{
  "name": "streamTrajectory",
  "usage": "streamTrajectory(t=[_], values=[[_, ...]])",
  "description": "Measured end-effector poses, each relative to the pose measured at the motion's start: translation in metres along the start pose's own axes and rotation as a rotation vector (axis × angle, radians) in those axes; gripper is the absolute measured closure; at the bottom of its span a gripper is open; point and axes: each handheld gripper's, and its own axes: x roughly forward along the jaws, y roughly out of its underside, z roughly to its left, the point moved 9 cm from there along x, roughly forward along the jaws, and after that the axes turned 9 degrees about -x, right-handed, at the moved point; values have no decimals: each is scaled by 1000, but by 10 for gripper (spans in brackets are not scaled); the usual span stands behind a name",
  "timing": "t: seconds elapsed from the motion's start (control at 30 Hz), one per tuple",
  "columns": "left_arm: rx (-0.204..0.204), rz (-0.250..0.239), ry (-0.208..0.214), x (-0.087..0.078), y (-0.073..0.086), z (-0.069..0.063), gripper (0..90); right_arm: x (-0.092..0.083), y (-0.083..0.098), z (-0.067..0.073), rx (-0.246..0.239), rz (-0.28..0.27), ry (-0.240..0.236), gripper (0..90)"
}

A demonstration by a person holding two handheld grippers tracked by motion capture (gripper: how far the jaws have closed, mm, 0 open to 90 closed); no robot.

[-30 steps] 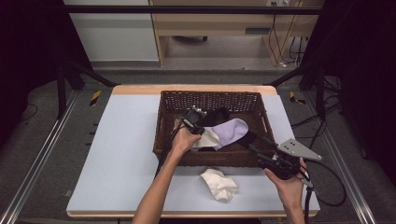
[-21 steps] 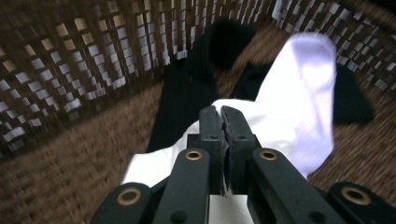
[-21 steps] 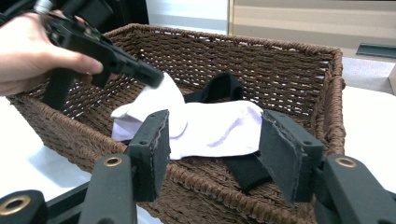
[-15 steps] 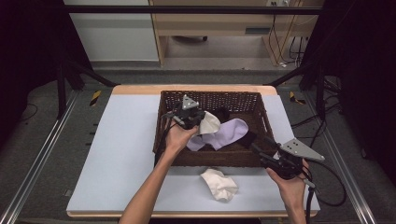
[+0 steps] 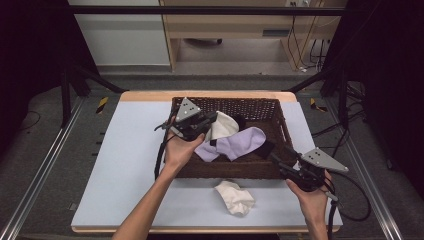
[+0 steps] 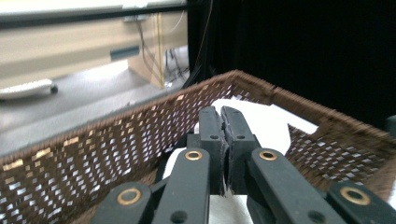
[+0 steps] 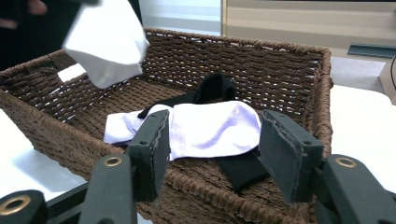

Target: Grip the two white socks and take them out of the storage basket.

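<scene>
White sock clamped in closed left gripper, held above wicker basket. Right gripper held open, empty, at basket's near right corner. Lilac sock lain inside basket.

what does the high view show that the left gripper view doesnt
High view alone: the cream sock lying on the table in front of the basket, the lilac sock and black sock inside it, and the right gripper with its jaws open at the basket's near right corner. Left gripper view alone: the left gripper with its jaws pressed shut, seen close up, a thin edge of fabric pinched between them. Both: the brown wicker basket and the white sock held by the left gripper.
</scene>
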Motion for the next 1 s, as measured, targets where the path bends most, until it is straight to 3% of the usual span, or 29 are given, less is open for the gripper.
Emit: streamTrajectory(t=[0.3, 0.5, 0.73, 1.0], values=[[25, -58, 60, -36, -21, -29, 869, -1, 1, -3, -1, -2, 10, 424], [33, -81, 91, -64, -22, -45, 868, -2, 1, -3, -4, -3, 14, 421], [59, -53, 79, -88, 0, -54, 868, -8, -4, -8, -5, -25, 32, 416], [51, -2, 92, -105, 36, -60, 868, -10, -3, -9, -12, -22, 48, 401]])
